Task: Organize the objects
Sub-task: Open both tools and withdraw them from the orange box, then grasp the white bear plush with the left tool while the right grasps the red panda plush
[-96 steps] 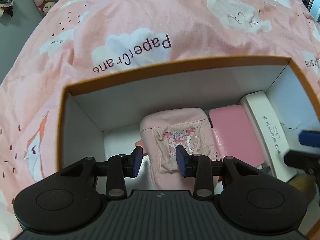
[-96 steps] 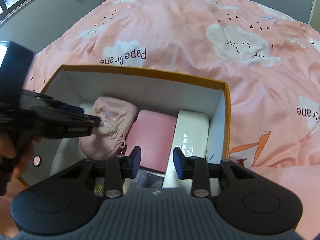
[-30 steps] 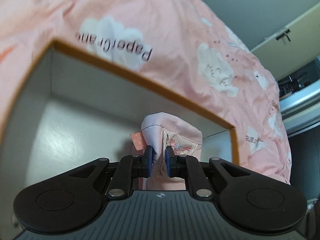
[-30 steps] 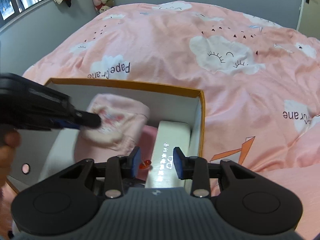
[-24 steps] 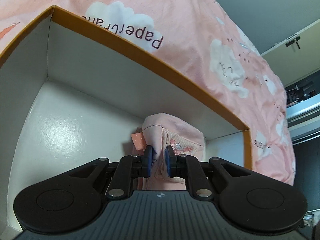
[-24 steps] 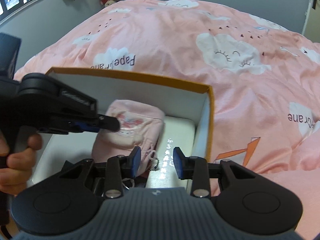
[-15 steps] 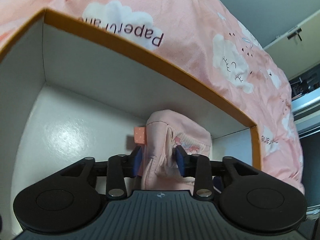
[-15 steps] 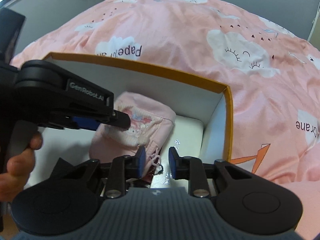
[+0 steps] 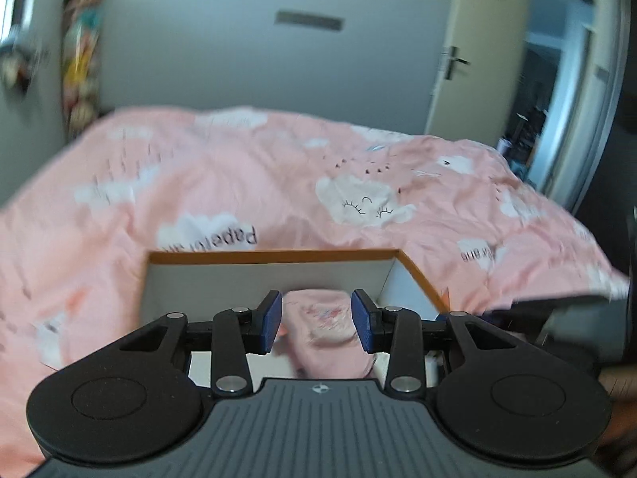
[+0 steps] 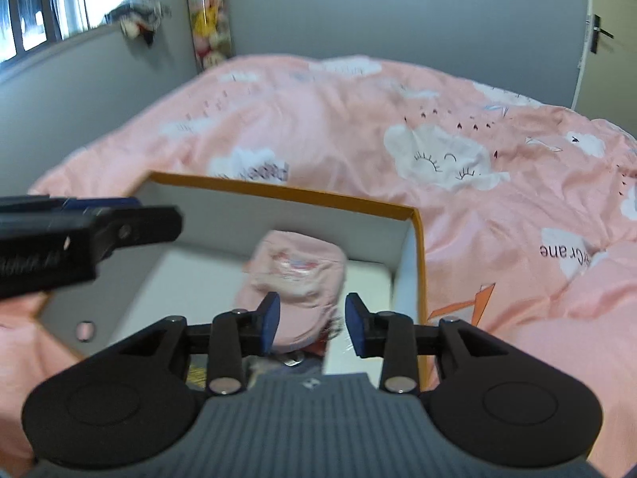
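Now the pink fabric pouch, soft, w/ a cartoon print on front, lies inside the white box w/ orange rim on the bed, beside a white case. Left hand-held gripper jaws opening, nothing gripped; right hand-held gripper also opening, empty, above pouch.

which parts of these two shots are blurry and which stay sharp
Left wrist view: bedspread, wall toys and pink pouch smeared by motion, the left tool crisp. Right wrist view: pouch and window side blurred, cloud print at right sharper, right tool sharp.
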Demonstrator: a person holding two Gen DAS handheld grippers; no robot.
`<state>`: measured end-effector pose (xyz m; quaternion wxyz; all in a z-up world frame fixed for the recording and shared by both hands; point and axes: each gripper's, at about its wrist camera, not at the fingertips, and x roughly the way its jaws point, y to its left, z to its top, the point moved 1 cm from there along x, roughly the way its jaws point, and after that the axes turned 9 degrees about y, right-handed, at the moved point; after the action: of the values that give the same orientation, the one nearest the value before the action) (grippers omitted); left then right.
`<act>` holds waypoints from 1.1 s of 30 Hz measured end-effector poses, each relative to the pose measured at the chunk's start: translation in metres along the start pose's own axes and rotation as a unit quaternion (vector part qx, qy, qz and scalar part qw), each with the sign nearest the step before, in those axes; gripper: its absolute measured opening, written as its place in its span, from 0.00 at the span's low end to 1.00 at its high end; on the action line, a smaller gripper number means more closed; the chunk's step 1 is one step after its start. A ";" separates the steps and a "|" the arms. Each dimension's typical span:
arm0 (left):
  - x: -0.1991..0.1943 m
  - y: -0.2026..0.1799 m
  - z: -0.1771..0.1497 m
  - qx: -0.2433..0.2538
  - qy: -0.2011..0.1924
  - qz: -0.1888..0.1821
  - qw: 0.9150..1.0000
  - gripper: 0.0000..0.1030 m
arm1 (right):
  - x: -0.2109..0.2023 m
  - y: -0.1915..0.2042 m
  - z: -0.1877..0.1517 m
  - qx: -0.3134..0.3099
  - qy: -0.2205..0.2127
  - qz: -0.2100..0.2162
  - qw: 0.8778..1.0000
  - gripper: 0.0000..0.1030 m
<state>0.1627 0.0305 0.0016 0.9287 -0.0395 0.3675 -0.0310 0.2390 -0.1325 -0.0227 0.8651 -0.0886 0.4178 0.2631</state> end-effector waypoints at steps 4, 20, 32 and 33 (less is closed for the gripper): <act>-0.035 0.008 -0.033 0.053 -0.002 0.010 0.999 0.42 | -0.033 0.014 -0.031 0.030 -0.035 0.012 0.999 0.48; -0.118 0.131 -0.128 0.039 -0.015 0.243 0.969 0.43 | -0.060 0.052 -0.123 0.065 -0.013 0.020 0.998 0.62; -0.121 0.152 -0.136 0.004 -0.011 0.276 0.961 0.42 | -0.051 0.085 -0.131 -0.005 0.024 0.021 0.999 0.62; -0.124 0.153 -0.135 0.004 -0.014 0.263 0.965 0.42 | -0.049 0.087 -0.133 -0.010 0.034 0.025 0.999 0.62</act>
<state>-0.0159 0.1865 -0.0267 0.9094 0.0619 0.3516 0.2132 0.0781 -0.1273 -0.0634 0.8429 -0.0956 0.4461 0.2852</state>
